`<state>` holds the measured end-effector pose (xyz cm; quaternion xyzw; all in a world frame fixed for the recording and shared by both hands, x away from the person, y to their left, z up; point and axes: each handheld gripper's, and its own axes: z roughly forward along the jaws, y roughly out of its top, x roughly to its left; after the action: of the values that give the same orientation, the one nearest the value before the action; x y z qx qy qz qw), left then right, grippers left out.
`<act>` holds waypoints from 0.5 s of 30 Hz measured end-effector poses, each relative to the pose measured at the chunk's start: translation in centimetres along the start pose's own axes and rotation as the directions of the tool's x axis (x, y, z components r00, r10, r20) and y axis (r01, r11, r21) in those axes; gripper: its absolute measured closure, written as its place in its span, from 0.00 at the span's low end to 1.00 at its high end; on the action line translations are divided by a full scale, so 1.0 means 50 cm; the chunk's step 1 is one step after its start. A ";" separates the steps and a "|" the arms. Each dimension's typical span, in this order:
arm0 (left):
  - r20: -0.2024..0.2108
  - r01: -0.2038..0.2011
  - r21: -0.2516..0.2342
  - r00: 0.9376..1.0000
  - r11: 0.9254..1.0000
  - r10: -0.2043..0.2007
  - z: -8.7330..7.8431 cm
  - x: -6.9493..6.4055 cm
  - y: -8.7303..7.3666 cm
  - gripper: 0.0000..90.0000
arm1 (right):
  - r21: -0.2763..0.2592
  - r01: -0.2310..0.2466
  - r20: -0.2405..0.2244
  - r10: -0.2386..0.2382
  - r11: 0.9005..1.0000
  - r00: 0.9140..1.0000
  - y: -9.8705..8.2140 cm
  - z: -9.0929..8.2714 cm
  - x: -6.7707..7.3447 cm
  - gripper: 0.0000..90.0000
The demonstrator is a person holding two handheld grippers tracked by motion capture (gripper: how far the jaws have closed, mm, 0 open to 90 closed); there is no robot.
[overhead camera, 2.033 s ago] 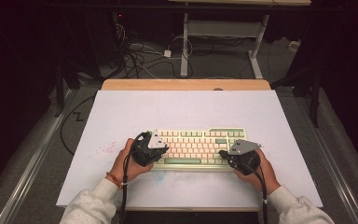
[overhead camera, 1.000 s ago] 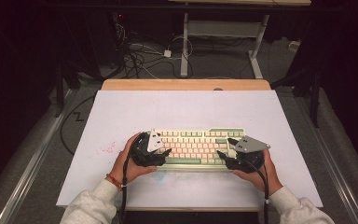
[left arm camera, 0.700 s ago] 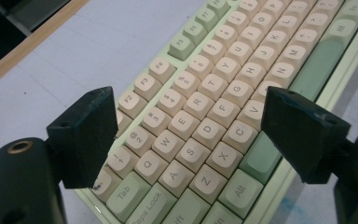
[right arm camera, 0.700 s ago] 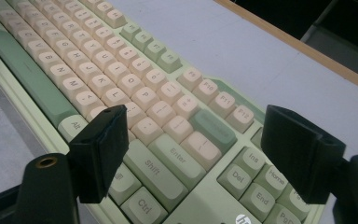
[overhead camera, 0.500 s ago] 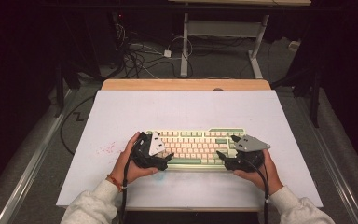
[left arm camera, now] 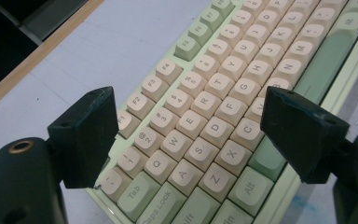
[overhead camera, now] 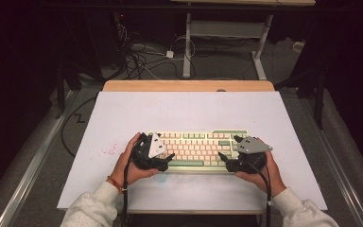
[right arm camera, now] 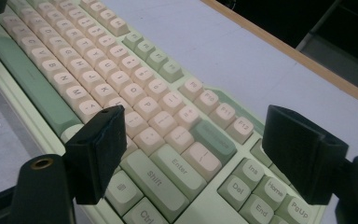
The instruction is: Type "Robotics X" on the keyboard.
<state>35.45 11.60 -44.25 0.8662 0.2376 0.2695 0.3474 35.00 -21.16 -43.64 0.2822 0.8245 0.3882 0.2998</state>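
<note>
A cream and green keyboard (overhead camera: 198, 149) lies flat on the white mat near the front of the table. My left gripper (overhead camera: 163, 147) straddles its left end. In the left gripper view the keyboard (left arm camera: 205, 116) lies between the wide jaws of the left gripper (left arm camera: 189, 133), and the pads stand off its edges. My right gripper (overhead camera: 228, 147) straddles the right end in the same way. The right gripper (right arm camera: 198, 149) has its jaws spread over the Enter and Shift keys of the keyboard (right arm camera: 135, 107). Both pairs of jaws have just been opening, and neither presses on the keyboard.
The white mat (overhead camera: 189, 109) covers the table up to a wooden far edge (overhead camera: 189, 85). Small red specks (overhead camera: 106, 152) mark the mat left of the keyboard. Beyond the table are floor cables (overhead camera: 142, 52) and a desk frame (overhead camera: 187, 42).
Both hands stay at the keyboard's ends. The jaws of both grippers stand a little wider than in the earlier frames. The keyboard has not visibly moved.
</note>
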 end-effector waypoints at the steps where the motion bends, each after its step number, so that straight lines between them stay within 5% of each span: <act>1: -0.002 -0.001 -0.003 1.000 1.000 0.001 -0.001 0.000 0.000 0.19 | 0.001 -0.001 -0.001 0.001 1.000 1.000 0.001 -0.001 0.001 0.24; 15: -0.048 -0.023 -0.037 0.999 0.999 0.021 -0.021 -0.014 0.005 0.18 | -0.038 0.007 0.049 -0.005 0.999 0.999 0.008 -0.026 0.004 0.20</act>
<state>34.33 11.54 -43.64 0.8553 0.2313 0.2983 0.3548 34.03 -21.46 -42.69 0.2833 0.8103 0.3958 0.3263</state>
